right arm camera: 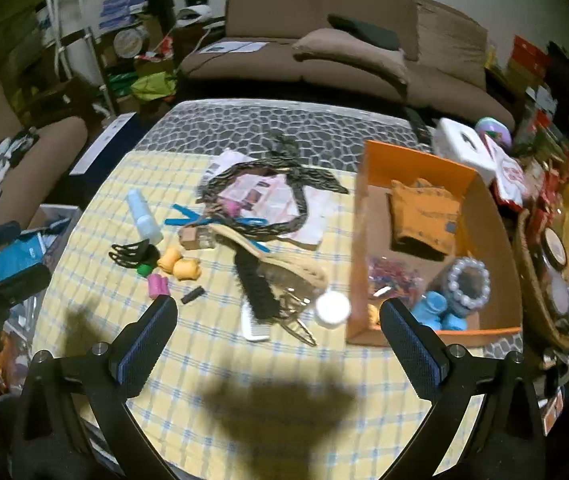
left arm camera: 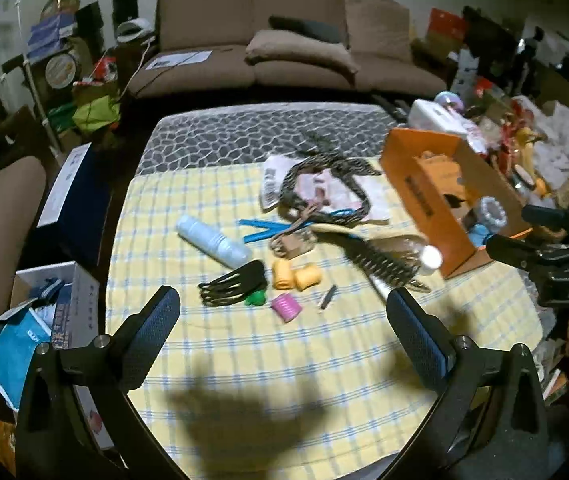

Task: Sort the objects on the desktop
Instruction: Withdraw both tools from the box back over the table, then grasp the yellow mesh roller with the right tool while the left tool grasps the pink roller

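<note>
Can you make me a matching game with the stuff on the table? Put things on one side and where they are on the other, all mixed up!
Things:
1. pearl bracelet
2. pink curler
3. pale blue bottle
4. black claw clip

Places:
A. lying on the checked cloth, just left of the two yellow curlers
B. inside the orange box
C. lying on its side on the left part of the cloth, behind the claw clip
D. on the cloth, just in front of the small green piece

Pairs: 1-B, 2-D, 3-C, 4-A
</note>
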`<state>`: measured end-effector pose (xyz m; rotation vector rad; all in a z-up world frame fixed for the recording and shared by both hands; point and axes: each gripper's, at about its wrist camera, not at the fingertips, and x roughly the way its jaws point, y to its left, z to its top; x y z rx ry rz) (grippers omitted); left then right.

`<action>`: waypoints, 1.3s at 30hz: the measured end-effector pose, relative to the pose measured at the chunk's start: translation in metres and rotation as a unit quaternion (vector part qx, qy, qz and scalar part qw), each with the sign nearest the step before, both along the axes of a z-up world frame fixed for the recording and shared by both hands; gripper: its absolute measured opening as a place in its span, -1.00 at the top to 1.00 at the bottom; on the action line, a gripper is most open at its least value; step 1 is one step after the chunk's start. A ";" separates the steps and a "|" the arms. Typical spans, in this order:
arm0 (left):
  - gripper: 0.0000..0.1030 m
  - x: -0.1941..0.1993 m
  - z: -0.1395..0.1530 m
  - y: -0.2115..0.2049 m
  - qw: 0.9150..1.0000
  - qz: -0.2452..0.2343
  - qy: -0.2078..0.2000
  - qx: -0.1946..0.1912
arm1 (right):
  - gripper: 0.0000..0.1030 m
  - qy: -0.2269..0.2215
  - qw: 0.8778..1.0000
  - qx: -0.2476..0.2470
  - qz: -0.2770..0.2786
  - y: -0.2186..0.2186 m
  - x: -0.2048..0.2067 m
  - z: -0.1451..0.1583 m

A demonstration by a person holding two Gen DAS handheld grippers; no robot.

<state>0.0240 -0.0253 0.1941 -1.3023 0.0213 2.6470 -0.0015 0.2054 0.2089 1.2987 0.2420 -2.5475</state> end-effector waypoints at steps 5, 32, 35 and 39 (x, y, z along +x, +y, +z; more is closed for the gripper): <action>-1.00 -0.007 -0.021 -0.017 1.000 0.010 -0.001 0.003 | -0.99 0.000 0.999 0.007 0.038 -0.031 -0.006 -0.020; -0.21 -0.050 -0.138 -0.015 0.997 -0.017 -0.061 0.043 | -0.13 -0.038 0.994 -0.072 0.077 -0.074 -0.053 -0.097; -0.20 -0.054 -0.147 -0.008 0.997 -0.033 -0.062 0.041 | -0.13 -0.046 0.992 -0.068 0.091 -0.083 -0.059 -0.105; 0.02 -0.058 -0.160 0.002 0.995 -0.046 -0.075 0.035 | -0.13 -0.061 0.991 -0.069 0.101 -0.093 -0.067 -0.120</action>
